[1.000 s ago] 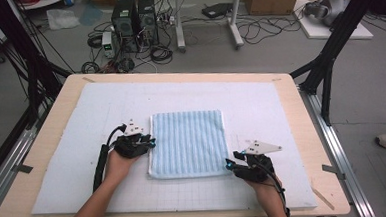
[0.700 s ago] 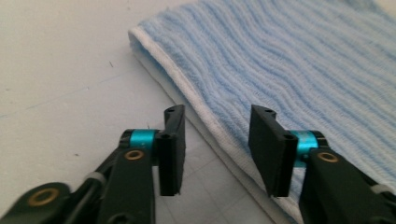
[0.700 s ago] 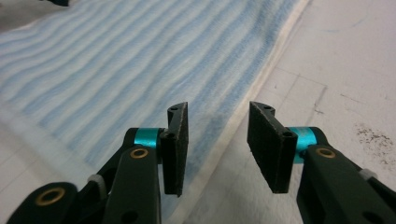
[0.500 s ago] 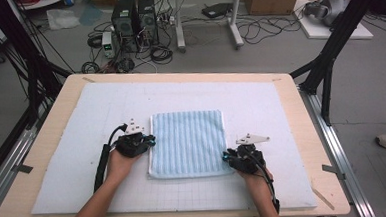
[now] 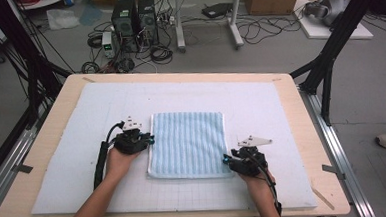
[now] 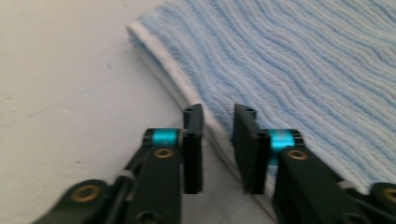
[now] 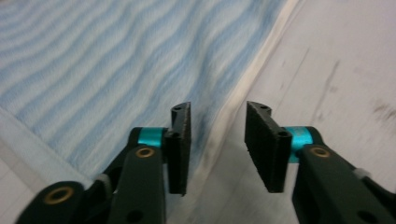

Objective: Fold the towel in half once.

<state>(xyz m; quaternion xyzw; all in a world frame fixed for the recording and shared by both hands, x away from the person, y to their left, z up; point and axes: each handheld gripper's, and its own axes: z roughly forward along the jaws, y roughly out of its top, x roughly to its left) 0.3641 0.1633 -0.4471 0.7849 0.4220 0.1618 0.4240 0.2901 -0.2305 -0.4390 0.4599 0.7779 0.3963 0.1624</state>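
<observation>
Folded blue striped towel (image 5: pixel 188 144) lies flat mid-bench on the white mat (image 5: pixel 281 104). Left gripper (image 6: pixel 218 119) sits at its left edge, jaws just reopened to a narrow gap straddling the white hem, not pinching. Right gripper (image 7: pixel 218 116) at the near right corner, jaws likewise just reopened, hem between them, no grip.

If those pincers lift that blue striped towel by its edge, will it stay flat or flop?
Probably flop: the towel is soft ribbed cloth lying flat in folded layers, so a lifted edge would likely sag and the layers unfold. It looks light, yet its fuzzy weave on the white mat should resist sliding. Both grippers' jaws straddle its edges, just opened.
</observation>
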